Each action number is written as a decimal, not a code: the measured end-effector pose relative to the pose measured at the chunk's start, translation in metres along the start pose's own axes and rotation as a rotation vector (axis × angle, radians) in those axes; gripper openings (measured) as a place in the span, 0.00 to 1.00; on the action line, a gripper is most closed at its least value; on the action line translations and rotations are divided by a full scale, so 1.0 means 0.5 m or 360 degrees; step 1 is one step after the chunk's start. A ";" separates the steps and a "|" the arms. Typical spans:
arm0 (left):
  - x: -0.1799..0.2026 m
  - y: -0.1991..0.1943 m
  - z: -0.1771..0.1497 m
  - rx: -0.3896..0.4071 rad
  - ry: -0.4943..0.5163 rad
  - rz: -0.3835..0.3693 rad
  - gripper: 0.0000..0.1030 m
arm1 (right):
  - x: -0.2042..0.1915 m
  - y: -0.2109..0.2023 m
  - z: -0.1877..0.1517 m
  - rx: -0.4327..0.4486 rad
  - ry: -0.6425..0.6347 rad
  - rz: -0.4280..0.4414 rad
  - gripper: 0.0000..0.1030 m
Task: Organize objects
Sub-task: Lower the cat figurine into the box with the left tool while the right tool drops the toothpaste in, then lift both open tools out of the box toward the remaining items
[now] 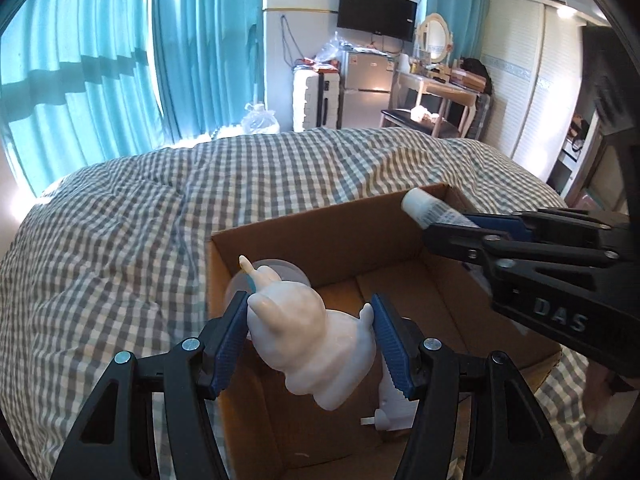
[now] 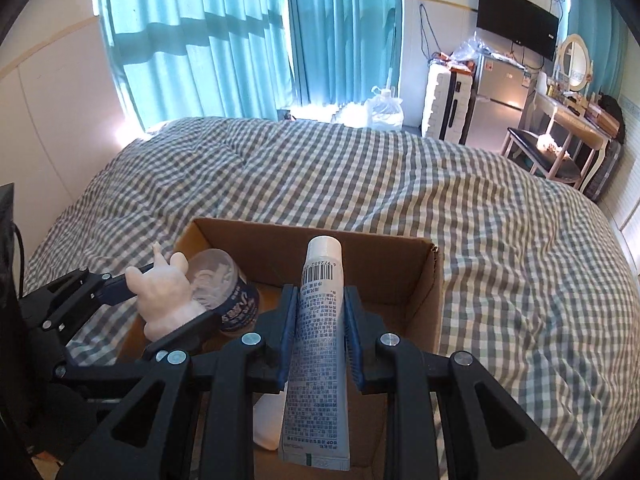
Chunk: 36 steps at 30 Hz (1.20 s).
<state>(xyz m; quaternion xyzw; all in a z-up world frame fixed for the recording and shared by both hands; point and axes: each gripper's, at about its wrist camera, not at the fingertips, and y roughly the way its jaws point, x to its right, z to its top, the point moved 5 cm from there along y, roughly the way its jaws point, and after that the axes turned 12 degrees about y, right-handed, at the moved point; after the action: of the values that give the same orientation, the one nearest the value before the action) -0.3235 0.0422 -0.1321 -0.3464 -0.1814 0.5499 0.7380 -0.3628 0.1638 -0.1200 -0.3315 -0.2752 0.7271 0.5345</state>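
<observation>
Left wrist view
Left gripper (image 1: 310, 334): we see its 2 blue pads pressed against the sides of a white animal figurine (image 1: 308, 340), so the jaws are closed on it.
Figurine position: held over the near left part of the open cardboard box (image 1: 320, 240).
Box: resting on the checked bedspread (image 1: 160, 220); a white item (image 1: 394, 412) lies on its floor.
Right gripper (image 1: 452, 224): we see it clamping a white tube (image 1: 430, 208) above the box's far right corner.

Right wrist view
Right gripper (image 2: 320, 320): jaws closed on the tube (image 2: 316, 360), cap pointing away, over the box (image 2: 320, 236).
Left gripper (image 2: 160, 312): holding the figurine (image 2: 164, 296) just beside a clear-lidded round can (image 2: 228, 292) at the box's left side.
</observation>
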 end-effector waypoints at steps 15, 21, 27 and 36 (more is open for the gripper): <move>0.010 -0.010 -0.018 0.0026 0.0041 0.0026 0.83 | 0.038 -0.019 -0.003 0.0046 0.0117 0.0032 0.68; 0.006 -0.082 -0.014 0.0088 0.0015 0.0039 0.85 | 0.046 -0.116 -0.002 0.0172 0.0150 -0.0013 0.80; 0.009 -0.183 -0.021 0.0158 0.0020 0.0113 0.85 | 0.054 -0.245 -0.013 0.0360 0.0239 -0.0082 0.94; 0.018 -0.305 -0.054 0.0219 0.0005 0.0169 0.86 | 0.081 -0.317 -0.097 0.0348 0.0384 -0.0050 0.94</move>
<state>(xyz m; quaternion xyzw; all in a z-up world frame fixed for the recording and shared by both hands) -0.1984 0.0184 -0.0433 -0.3048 -0.1234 0.5989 0.7302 -0.2393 0.2486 -0.0385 -0.3518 -0.1334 0.6992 0.6080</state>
